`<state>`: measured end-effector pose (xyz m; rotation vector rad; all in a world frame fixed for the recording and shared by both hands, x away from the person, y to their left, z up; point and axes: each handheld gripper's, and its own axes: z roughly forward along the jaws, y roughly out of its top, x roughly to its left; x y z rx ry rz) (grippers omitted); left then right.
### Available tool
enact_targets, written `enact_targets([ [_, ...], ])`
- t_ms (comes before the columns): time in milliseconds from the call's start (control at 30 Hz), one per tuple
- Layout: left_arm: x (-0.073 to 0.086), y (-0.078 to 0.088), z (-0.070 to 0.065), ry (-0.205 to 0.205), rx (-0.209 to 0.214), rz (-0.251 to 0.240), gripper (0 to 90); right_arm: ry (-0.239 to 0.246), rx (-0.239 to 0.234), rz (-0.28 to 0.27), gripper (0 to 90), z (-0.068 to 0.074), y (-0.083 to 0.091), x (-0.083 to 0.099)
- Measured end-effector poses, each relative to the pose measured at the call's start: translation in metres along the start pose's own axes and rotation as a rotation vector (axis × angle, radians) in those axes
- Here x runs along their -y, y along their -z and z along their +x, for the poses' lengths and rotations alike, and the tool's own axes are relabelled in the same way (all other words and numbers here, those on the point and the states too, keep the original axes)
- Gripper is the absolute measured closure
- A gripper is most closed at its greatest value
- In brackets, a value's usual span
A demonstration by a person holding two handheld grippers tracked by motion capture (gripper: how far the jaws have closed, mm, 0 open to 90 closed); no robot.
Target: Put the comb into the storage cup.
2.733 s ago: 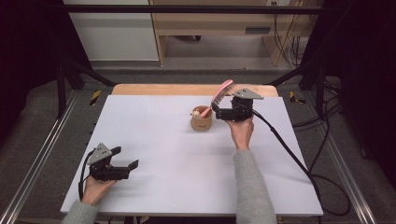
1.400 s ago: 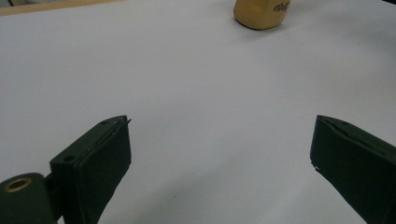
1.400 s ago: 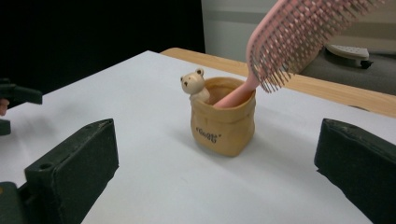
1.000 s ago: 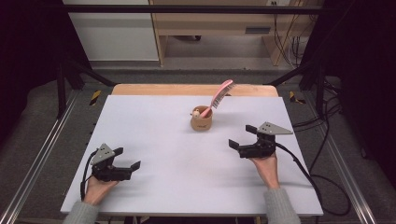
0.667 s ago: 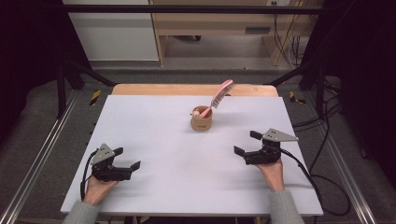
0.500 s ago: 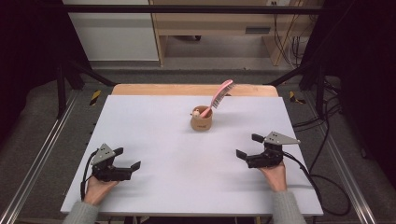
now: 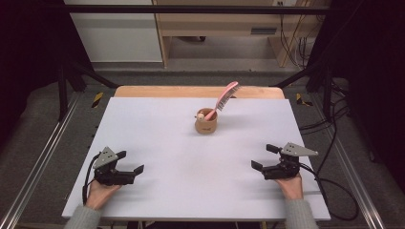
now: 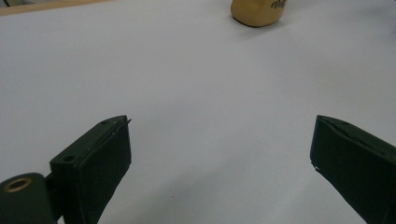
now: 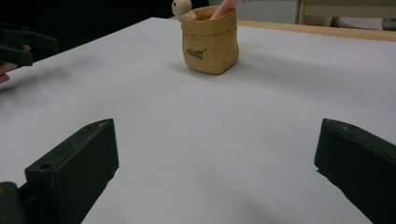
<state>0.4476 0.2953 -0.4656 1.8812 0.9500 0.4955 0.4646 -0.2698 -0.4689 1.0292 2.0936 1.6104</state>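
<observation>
High view: the right gripper (image 7: 264, 158) had drawn back from the tan holder (image 7: 206, 123) to the near right part of the white table (image 7: 157, 129), jaws spread and empty, the person's hand behind it. The pink brush (image 7: 223, 98) stood handle-down in the holder, leaning toward the far right, which suggested the placing was done and the hands were returning to rest. The left gripper (image 7: 130, 162) sat where it had been at the near left, also released and holding nothing. Both grippers lay close to the table's near edge; the broad middle of the board between them and the holder was bare, leaving ample room to move.

Left gripper view: its two black jaws stood wide apart over plain white surface, the holder's base (image 8: 258, 11) well ahead.

Right gripper view: the parted jaws framed the holder (image 9: 210, 41), well apart from them, with the brush handle (image 9: 223, 9) rising from its mouth.
</observation>
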Motion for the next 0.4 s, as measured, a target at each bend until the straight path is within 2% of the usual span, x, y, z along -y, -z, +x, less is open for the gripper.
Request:
enact_targets([
  [400,0.0,-0.0022,-0.0008,-0.01,0.0,0.012,5.0,-0.01,-0.006,0.001,0.3,-0.0027,0.0006,0.0031],
])
